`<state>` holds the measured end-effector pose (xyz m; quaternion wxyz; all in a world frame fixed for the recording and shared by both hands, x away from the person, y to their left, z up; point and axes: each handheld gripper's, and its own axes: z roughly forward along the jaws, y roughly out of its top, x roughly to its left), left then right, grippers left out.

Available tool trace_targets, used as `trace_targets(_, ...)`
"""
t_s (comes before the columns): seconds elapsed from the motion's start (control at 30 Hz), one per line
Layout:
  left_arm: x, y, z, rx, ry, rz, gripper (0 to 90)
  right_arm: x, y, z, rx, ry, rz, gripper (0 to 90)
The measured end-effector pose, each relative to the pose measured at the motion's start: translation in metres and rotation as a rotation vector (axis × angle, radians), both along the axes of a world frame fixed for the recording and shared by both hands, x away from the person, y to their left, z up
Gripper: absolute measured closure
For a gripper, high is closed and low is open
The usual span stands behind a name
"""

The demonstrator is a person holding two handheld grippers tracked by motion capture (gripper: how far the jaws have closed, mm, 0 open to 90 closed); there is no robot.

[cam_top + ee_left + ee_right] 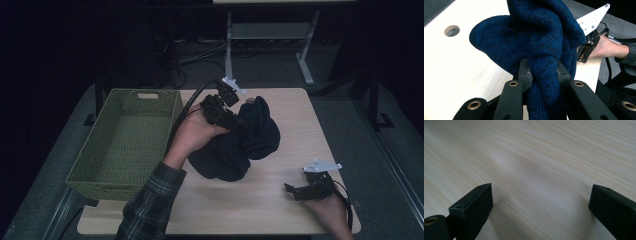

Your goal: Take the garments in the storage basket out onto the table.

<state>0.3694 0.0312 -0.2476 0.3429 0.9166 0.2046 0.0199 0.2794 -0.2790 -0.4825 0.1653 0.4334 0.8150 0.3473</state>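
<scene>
Left gripper (543, 75) clamps blue knit garment (541, 37); right gripper (540, 202) agape over table (536, 157).

dark-blue knit garment (541, 32), green woven basket (125, 140)

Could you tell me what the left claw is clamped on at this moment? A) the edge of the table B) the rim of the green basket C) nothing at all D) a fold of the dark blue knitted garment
D: in the left gripper view the left claw pinches a bunched fold of the dark blue knitted garment between its jaws; the green basket sits apart, to the side.
</scene>
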Motion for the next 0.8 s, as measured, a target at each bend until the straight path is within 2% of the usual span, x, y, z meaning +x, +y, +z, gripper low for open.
trace_targets(0.07,0.000,-0.006,-0.007,-0.002,0.009,-0.006,73.7,0.000,0.000,0.000,0.000,0.000,0.000,4.9)
trace_targets(0.1,0.000,-0.010,-0.012,-0.017,0.020,0.005,73.7,0.000,0.000,0.000,0.000,-0.001,0.000,4.9)
trace_targets(0.43,0.000,-0.041,-0.042,-0.019,0.062,-0.025,73.6,0.000,0.000,0.000,0.000,-0.001,-0.001,4.9)
trace_targets(0.5,0.001,-0.046,-0.049,-0.008,0.067,-0.028,73.6,0.000,0.000,0.000,-0.001,-0.001,0.000,4.9)
trace_targets(0.8,0.013,-0.065,-0.091,0.004,0.123,-0.020,73.6,0.000,0.000,0.000,0.004,0.003,-0.001,4.9)
